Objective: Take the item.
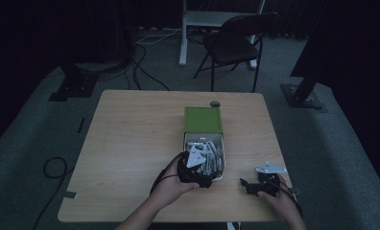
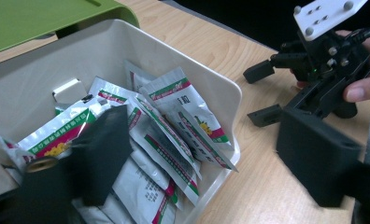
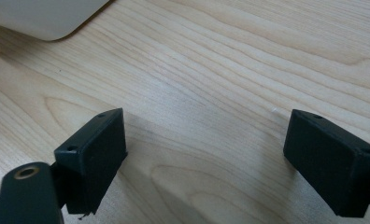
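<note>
The left gripper hangs with jaws apart, one jaw among the silver foil sachets in the white plastic drawer, the other outside its rim, nothing held. The green box stands behind on the wooden table; the right gripper rests open nearby, empty.

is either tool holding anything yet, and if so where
Nothing is held. The left tool is open, one jaw among the foil sachets in the white drawer, the other outside its wall. The right tool is open over bare table.

packets in drawer, on table
</note>
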`<action>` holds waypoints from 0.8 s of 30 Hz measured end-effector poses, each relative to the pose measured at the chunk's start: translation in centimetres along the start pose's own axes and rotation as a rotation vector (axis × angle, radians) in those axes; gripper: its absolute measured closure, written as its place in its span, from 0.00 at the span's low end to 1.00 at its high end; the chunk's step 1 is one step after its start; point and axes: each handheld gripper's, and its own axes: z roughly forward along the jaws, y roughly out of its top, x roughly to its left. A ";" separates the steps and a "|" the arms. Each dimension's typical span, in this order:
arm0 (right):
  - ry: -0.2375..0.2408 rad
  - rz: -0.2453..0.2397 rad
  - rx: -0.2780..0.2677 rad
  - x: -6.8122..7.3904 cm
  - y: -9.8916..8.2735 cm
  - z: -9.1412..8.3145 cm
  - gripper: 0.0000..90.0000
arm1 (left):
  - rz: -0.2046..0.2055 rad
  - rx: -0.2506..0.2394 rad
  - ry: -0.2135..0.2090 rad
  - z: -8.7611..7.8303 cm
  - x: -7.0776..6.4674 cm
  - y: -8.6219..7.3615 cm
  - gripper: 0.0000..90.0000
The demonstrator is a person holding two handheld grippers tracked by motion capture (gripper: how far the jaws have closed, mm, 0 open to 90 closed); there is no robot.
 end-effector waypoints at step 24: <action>0.000 0.001 0.000 0.0 0.0 0.0 0.14 | -0.089 0.104 0.034 3.0 0.3 -0.7 0.65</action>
